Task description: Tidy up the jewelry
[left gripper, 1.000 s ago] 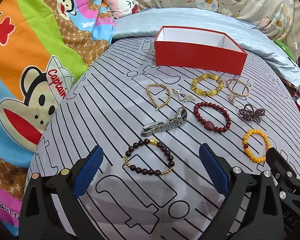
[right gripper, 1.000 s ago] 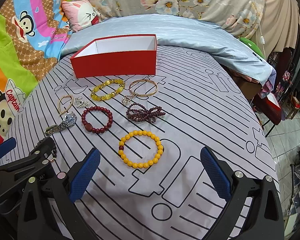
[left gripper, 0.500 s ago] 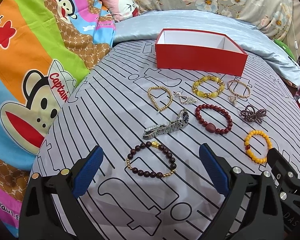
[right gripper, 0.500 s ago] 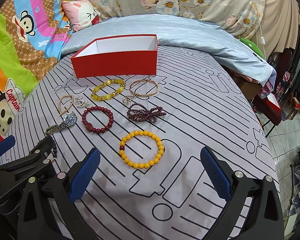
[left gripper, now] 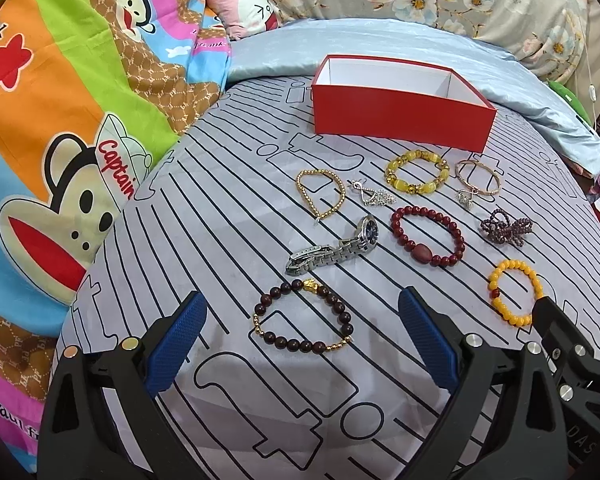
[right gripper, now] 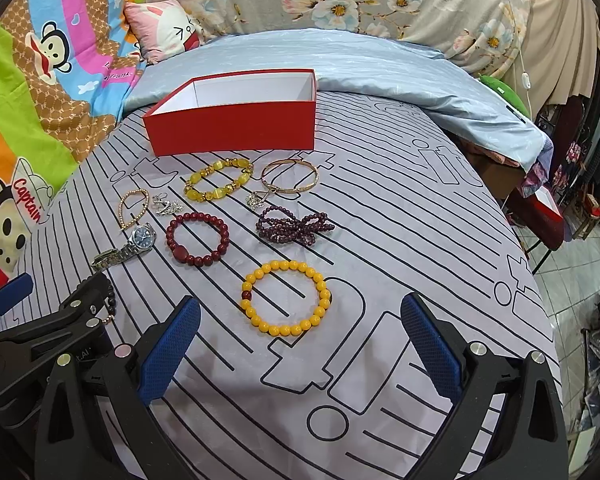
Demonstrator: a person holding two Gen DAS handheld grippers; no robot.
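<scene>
Several pieces of jewelry lie on a striped grey bedsheet in front of an empty red box (left gripper: 400, 116) (right gripper: 232, 128). My left gripper (left gripper: 304, 344) is open, its blue pads flanking a dark brown bead bracelet (left gripper: 304, 316) just ahead. Beyond that lie a silver watch (left gripper: 336, 248), a gold chain (left gripper: 320, 192) and a dark red bead bracelet (left gripper: 428, 236). My right gripper (right gripper: 296, 340) is open just behind an orange bead bracelet (right gripper: 286, 298). A purple bead bundle (right gripper: 294, 226), yellow stone bracelet (right gripper: 218, 184) and gold bangle (right gripper: 290, 174) lie farther on.
A colourful cartoon blanket (left gripper: 60, 120) rises at the left. A light blue quilt (right gripper: 340, 64) and a pink pillow (right gripper: 164, 32) lie behind the box. The bed edge drops at the right to a tiled floor (right gripper: 572, 280). The left gripper's body (right gripper: 40, 332) shows at the right view's lower left.
Both views have crept slightly; the left view shifted so the jewelry sits a little lower and farther right. Nothing was grasped or moved on the bed.
</scene>
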